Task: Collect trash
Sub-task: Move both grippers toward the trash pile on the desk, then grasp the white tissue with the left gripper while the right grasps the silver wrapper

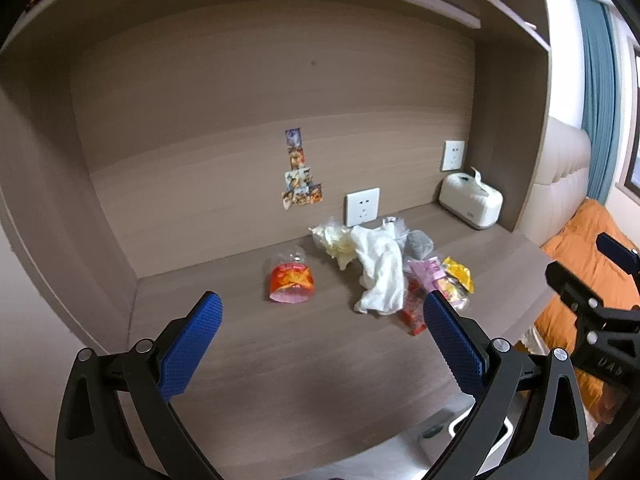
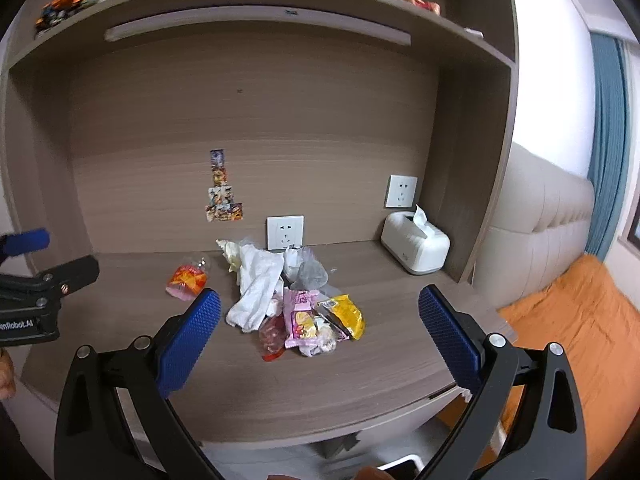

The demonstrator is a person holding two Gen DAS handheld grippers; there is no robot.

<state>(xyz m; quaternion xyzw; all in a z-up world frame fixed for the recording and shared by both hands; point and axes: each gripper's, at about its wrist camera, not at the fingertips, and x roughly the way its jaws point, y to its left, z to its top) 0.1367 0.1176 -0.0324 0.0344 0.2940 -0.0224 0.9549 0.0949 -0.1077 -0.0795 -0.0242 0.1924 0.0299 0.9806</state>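
A pile of trash lies on the wooden desk point(image 1: 280, 360): a crumpled white tissue point(image 1: 380, 276), a yellow wrapper point(image 1: 460, 274), a pink wrapper point(image 1: 426, 274), a red wrapper point(image 1: 414, 312), and an orange-red snack packet point(image 1: 291, 282) apart to the left. The same things show in the right wrist view: tissue point(image 2: 256, 292), yellow wrapper point(image 2: 348, 314), pink wrapper point(image 2: 304, 316), orange-red packet point(image 2: 187, 280). My left gripper point(image 1: 320, 312) is open and empty, short of the pile. My right gripper point(image 2: 319, 308) is open and empty, above the desk's front, in line with the pile.
A white tissue box point(image 1: 470, 204) point(image 2: 416, 244) stands at the back right. Wall sockets point(image 2: 285, 232) sit behind the pile. A shelf point(image 2: 260, 4) overhangs the desk. A white bin rim point(image 1: 480, 428) shows below the desk edge. An orange bed point(image 2: 580, 328) lies to the right.
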